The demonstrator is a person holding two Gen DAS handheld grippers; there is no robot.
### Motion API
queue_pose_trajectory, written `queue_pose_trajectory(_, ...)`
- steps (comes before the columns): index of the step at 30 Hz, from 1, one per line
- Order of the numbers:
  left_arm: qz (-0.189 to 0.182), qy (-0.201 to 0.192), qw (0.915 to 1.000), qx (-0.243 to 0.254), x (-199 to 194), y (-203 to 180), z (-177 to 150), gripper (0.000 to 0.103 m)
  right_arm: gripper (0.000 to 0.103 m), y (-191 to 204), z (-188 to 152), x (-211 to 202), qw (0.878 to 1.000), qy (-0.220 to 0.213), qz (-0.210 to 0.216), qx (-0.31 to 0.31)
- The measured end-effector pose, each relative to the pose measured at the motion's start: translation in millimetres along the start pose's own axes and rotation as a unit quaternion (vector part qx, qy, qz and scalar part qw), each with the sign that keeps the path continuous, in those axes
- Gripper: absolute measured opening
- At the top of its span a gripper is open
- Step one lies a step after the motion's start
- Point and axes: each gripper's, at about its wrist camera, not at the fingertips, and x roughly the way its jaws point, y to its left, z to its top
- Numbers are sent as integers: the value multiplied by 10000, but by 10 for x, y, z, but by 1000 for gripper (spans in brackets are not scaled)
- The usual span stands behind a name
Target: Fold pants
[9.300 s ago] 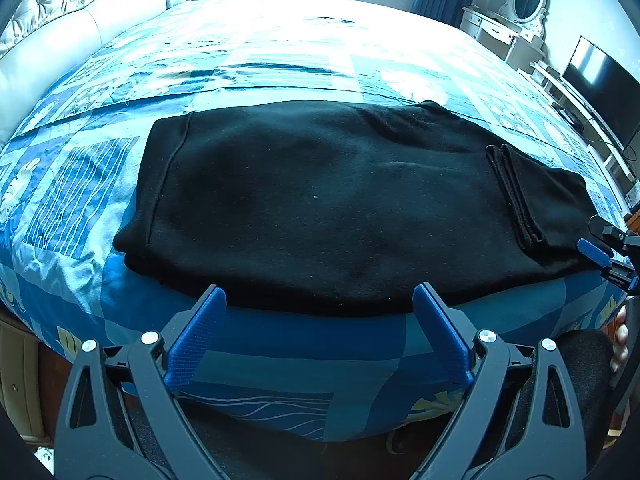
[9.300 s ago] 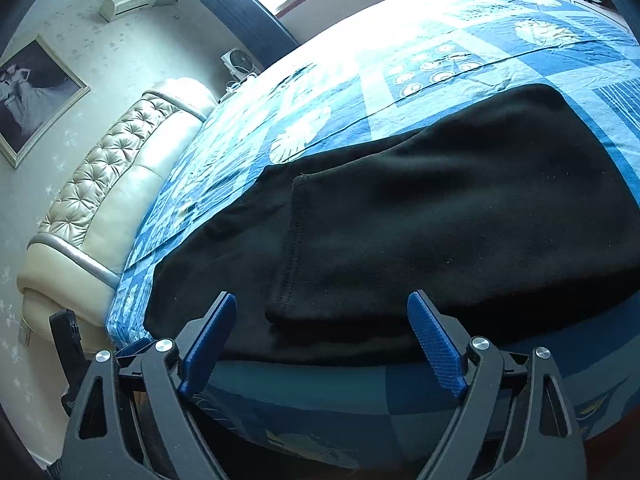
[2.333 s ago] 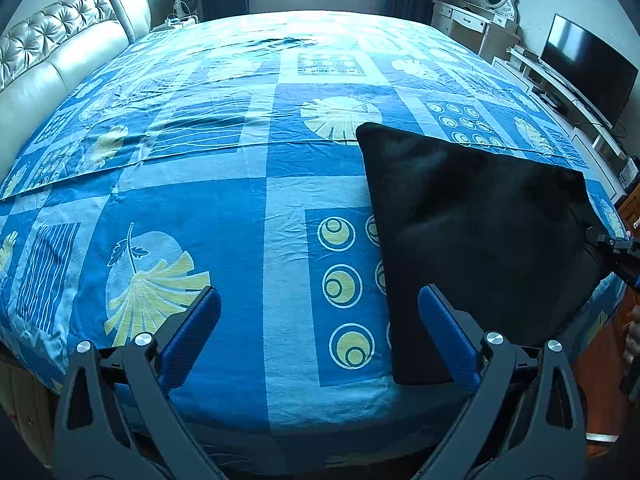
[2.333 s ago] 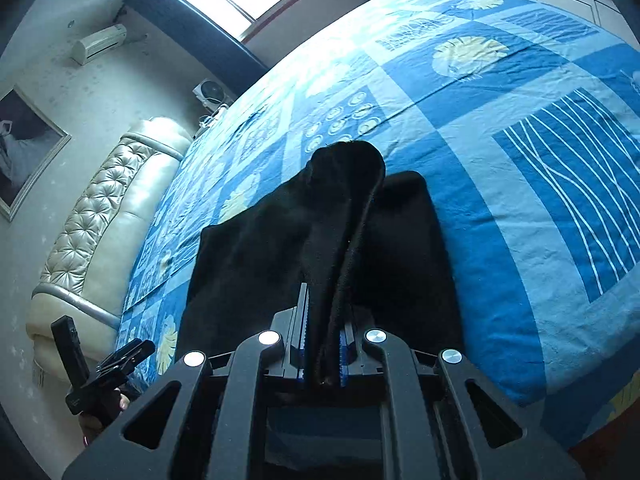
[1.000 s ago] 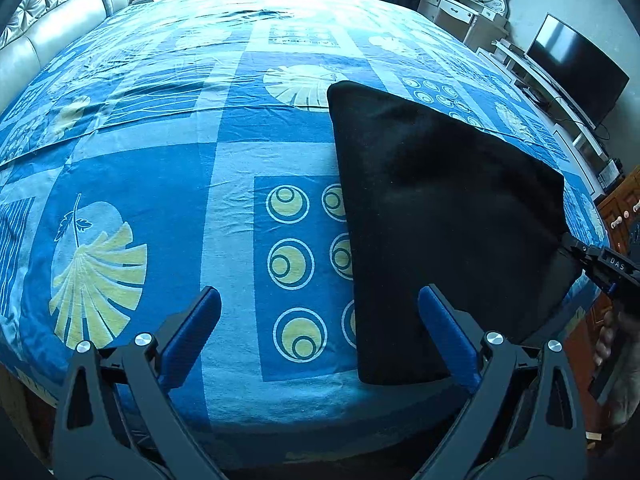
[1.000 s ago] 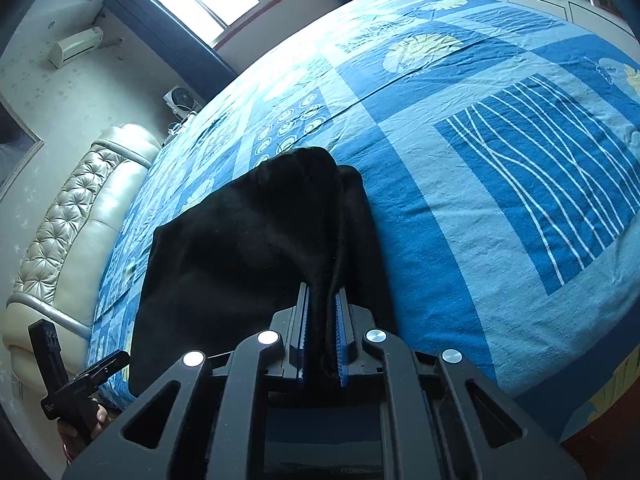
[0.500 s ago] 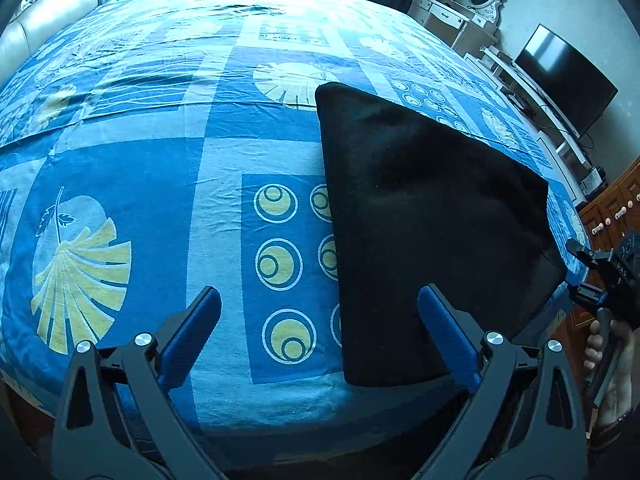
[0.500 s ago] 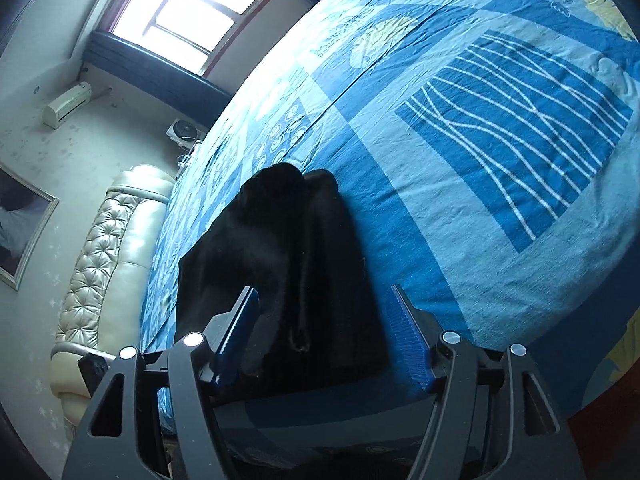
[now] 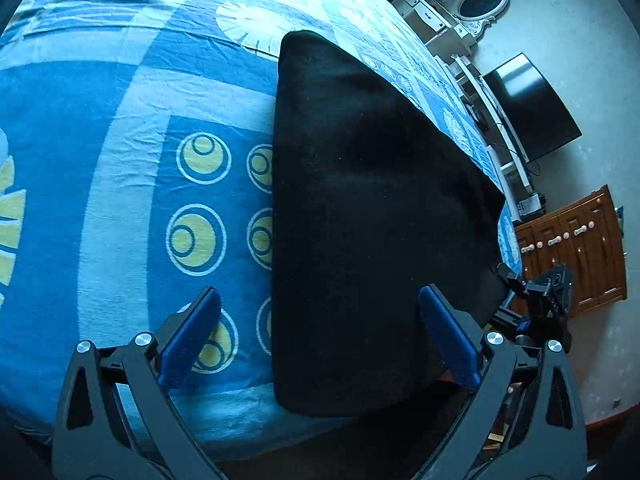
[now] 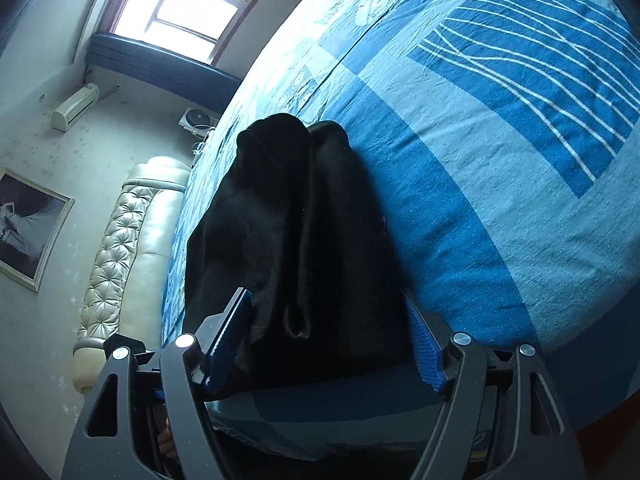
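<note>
So the right gripper [image 10: 326,340] just let go. A second ago it was clamped tight on a bunched edge of the pants [image 9: 372,216], and now its jaws are opening with the cloth slumped loose between them. The left pad sits right against the fabric's side, but it isn't pinching anything that I can see. The right pad stands just clear of it.

My read is that the fold it was carrying has been laid down. The pants started as a long strip along the bed [image 9: 120,128] edge. Now they're a compact black block, so the task looks mostly done, maybe one more fold or a tidy-up left.

From the right fingers [image 10: 230,336], the pants start right between the pads and run away forward up the bed. There's a raised ridge of doubled cloth down the middle, with its loose end hanging near the pads. That ridge isn't flat, so it might want smoothing.

The left gripper [image 9: 316,340] is wide open and holding nothing, and it has tipped down toward the bed since a second ago. The near left corner of the block falls between its fingers [image 9: 448,340]. The right finger is over the cloth and the left one is over bare sheet, well off the edge. I can't tell if either one touches down.
</note>
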Motion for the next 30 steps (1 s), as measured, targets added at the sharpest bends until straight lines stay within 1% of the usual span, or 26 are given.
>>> queue_pose_trajectory(2, -138, -4, 9998, -141, 56, 36, 11, 99, 74, 22, 3, 19, 10000, 33, 9, -83)
queue_pose_trajectory(4, -181, -52, 9996, -187, 98, 45, 26, 99, 74, 29, 0, 34, 9999, 42, 28, -136)
queue_pose_trajectory(5, -163, -71, 9997, -161, 115, 32, 32, 98, 72, 43, -6, 49, 9998, 53, 1, -195)
queue_pose_trajectory(6, -105, -96, 9999, -93, 128, 4, 34, 89, 69, 70, -14, 64, 9995, 64, -84, -311)
queue_pose_trajectory(7, 0, -102, 9999, 45, 141, -47, 30, 80, 59, 94, -40, 70, 9989, 72, -184, -436)
queue_pose_trajectory(8, 23, -48, 9998, 210, 173, -116, 25, 61, 56, 101, -47, 79, 9985, 74, -213, -508)
queue_pose_trajectory(10, 174, -59, 9991, 370, 171, -196, 37, 53, 51, 114, -61, 77, 9985, -6, -202, -514)
queue_pose_trajectory(12, 309, -100, 9980, 536, 152, -270, 37, 44, 48, 155, -69, 76, 9982, -42, -224, -557)
queue_pose_trajectory(15, 501, -132, 9961, 709, 124, -375, 29, 38, 46, 206, -49, 72, 9979, -68, -237, -592)
queue_pose_trajectory(18, 557, -133, 9958, 708, 74, -385, 44, 35, 44, 249, -49, 87, 9977, -80, -220, -639)
queue_pose_trajectory(23, 692, -176, 9951, 683, -24, -297, 57, 34, 43, 369, -77, 181, 9972, 16, -146, -739)
queue_pose_trajectory(30, 950, -283, 9933, 603, -287, -74, 38, 34, 43, 551, -133, 436, 9952, 317, -6, -926)
